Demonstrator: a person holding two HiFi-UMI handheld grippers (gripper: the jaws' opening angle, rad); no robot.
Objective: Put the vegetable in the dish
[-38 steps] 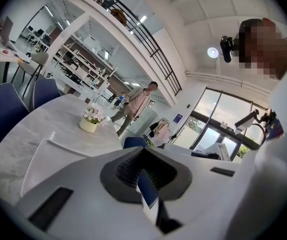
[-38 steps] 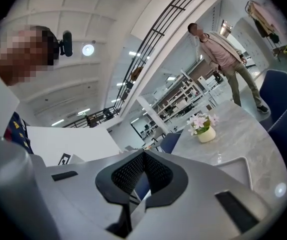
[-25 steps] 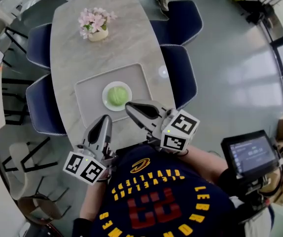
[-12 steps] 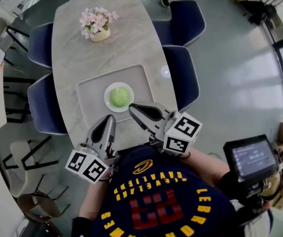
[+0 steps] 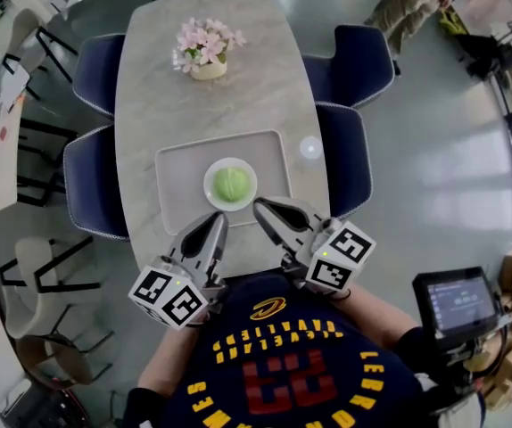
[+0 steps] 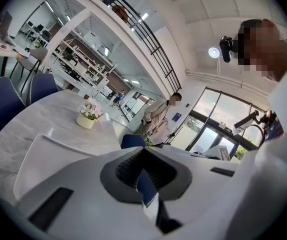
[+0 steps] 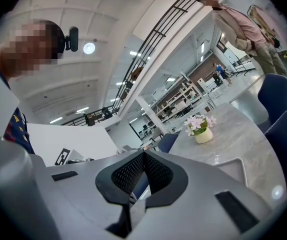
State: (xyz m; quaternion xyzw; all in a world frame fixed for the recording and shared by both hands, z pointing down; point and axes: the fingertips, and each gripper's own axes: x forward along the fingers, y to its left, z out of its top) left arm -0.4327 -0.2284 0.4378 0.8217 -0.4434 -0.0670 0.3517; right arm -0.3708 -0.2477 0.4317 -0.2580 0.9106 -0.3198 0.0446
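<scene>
vegetable [image 5: 231, 184] sat in dish [image 5: 210, 191], frame centre, so task looked done | left gripper [image 5: 217, 221] clenched, empty | right gripper [image 5: 261, 207] clenched, empty | both below dish, seemingly idle

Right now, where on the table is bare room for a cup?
Bare tabletop between flower pot and tray; also tray corners around the dish. Crowded at the near edge, by left gripper and right gripper.

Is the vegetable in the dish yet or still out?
In. The vegetable sits in the middle of the dish on the tray; the left gripper and right gripper are shut and clear of it.
</scene>
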